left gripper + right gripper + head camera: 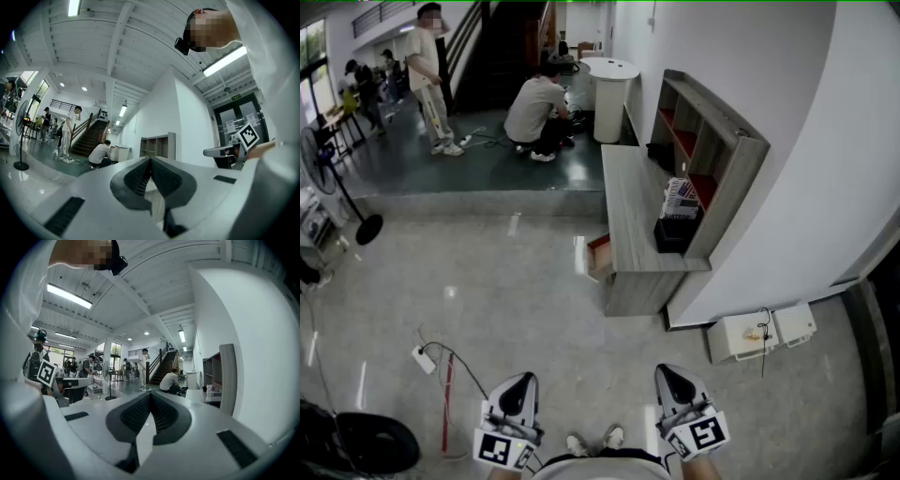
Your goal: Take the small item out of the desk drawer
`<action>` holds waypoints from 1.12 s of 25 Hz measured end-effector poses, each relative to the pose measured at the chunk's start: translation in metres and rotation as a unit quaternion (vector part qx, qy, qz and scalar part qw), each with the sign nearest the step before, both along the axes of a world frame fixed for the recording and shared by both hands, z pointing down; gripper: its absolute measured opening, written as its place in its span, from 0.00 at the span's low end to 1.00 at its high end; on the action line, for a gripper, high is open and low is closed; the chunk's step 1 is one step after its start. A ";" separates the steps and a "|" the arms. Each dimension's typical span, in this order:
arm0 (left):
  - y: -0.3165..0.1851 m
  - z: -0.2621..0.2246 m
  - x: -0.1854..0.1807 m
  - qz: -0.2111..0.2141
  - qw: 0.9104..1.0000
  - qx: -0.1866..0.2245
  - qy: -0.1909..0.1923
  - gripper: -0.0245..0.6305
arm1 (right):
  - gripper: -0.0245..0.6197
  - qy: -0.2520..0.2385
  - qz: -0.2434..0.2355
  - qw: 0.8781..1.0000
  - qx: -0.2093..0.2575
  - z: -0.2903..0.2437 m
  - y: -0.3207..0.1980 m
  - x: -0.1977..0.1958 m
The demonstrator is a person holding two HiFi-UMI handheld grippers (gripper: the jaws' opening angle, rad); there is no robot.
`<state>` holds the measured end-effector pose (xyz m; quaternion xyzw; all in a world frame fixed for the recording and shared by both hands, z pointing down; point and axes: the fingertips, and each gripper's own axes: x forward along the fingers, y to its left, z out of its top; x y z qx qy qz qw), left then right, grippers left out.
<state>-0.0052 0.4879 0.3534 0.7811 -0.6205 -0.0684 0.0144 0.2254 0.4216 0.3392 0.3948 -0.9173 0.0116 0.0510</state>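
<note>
A grey wooden desk (630, 202) stands against the white wall, well ahead of me. Its drawer (598, 255) juts out a little on the near left side and shows a reddish inside. No small item can be seen in it from here. My left gripper (520, 380) and right gripper (672, 373) are low in the head view, close to my body and far from the desk. Both point forward with their jaws together and nothing between them. The left gripper (150, 162) and the right gripper (150, 397) each look across the room toward the desk.
A shelf unit (717, 155) with books and a black box (675, 234) stands on the desk. White boxes (759, 333) sit by the wall. A cable with a power strip (425, 359) lies on the floor at left. A fan (328, 178), a white pedestal (609, 94) and people (539, 112) are farther back.
</note>
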 end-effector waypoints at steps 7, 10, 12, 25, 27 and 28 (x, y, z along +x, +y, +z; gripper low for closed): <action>0.005 0.008 -0.014 0.006 1.000 -0.003 0.003 0.06 | 0.07 -0.018 -0.019 1.000 -0.012 0.003 0.001 -0.023; 0.007 0.013 -0.028 -0.002 1.000 -0.001 0.012 0.06 | 0.07 -0.028 -0.028 0.999 -0.018 0.004 0.001 -0.034; 0.007 0.019 -0.035 -0.005 1.000 -0.004 0.016 0.06 | 0.07 -0.019 -0.024 0.999 -0.014 0.005 0.001 -0.040; -0.084 0.054 -0.051 0.008 0.999 -0.041 0.015 0.06 | 0.07 -0.024 -0.038 0.999 -0.023 0.030 -0.100 -0.080; -0.120 0.057 -0.058 0.005 0.999 -0.046 0.009 0.06 | 0.07 -0.028 -0.042 0.998 -0.028 0.037 -0.139 -0.087; -0.141 0.057 -0.061 0.004 0.999 -0.049 0.006 0.06 | 0.07 -0.029 -0.044 0.998 -0.029 0.040 -0.159 -0.092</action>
